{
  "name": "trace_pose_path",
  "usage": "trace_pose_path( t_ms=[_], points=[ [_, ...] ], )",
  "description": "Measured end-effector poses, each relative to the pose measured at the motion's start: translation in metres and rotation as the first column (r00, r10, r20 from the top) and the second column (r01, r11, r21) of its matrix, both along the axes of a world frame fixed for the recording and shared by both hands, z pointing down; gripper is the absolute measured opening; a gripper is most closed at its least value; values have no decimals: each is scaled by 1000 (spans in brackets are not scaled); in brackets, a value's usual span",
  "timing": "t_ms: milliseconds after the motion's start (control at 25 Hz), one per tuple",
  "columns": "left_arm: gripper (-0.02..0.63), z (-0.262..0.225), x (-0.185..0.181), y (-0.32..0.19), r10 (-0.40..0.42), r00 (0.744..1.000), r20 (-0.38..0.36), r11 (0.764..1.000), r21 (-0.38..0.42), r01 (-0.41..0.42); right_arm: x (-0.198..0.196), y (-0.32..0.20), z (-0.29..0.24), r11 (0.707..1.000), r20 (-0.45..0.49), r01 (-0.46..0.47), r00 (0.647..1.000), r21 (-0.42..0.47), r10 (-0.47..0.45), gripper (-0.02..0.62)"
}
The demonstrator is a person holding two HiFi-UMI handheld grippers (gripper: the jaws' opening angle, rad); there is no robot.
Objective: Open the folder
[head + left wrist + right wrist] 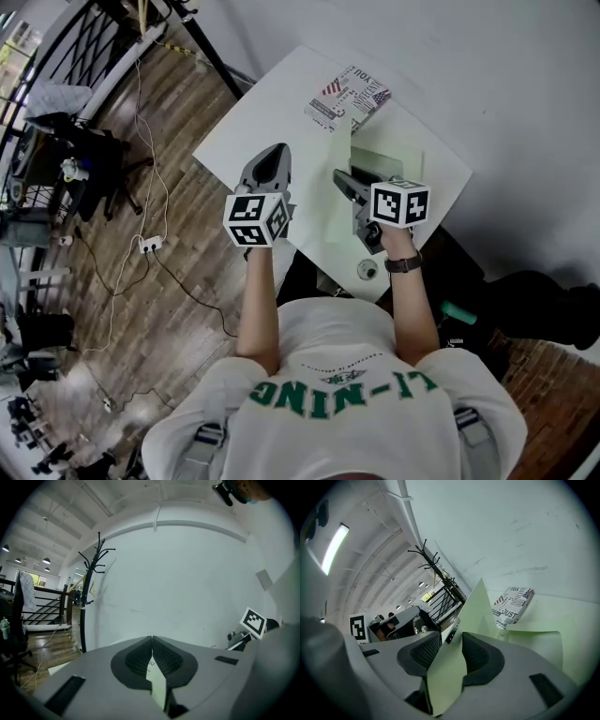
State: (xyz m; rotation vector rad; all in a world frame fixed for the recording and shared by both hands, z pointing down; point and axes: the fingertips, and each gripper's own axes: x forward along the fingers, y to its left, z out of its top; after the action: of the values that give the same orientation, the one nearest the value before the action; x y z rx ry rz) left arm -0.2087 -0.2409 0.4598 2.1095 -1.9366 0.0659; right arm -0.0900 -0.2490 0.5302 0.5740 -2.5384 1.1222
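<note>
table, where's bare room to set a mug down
Bare tabletop lies left of the printed box, beyond the left hand-held gripper. A narrow strip runs along the right edge past the green folder. Crowded: the middle, with the folder and right hand-held gripper.

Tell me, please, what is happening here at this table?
A person works on a pale green folder on a white table with two hand-held grippers. The left gripper has its fingers shut on a thin pale edge, seemingly part of the folder. The raised cover passes between the fingers of the right gripper, which stand apart and do not pinch it. The folder is partly open. A printed box lies at the table's far end.
</note>
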Motion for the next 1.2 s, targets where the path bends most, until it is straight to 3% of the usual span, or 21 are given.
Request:
trace_pose_path(
  t_ms=[200,400,640,920,1200],
  points=[
    [17,6,-32,7,-56,998,-9,998,-8,56,-42,3,1,999,16,43,999,-3,-43,184],
    [15,12,-66,17,-115,993,-19,993,-20,115,-87,9,13,993,45,96,995,-65,-93,186],
    [16,23,-112,30,-192,981,-31,981,-30,192,-146,10,36,986,20,97,995,-135,-95,186],
    [17,45,-158,41,-249,967,-61,968,-41,246,-210,21,91,976,-112,125,983,-177,-146,186],
    [15,75,-198,57,-303,952,49,946,-105,307,-252,27,157,978,-266,87,954,-190,-137,193]
  ],
)
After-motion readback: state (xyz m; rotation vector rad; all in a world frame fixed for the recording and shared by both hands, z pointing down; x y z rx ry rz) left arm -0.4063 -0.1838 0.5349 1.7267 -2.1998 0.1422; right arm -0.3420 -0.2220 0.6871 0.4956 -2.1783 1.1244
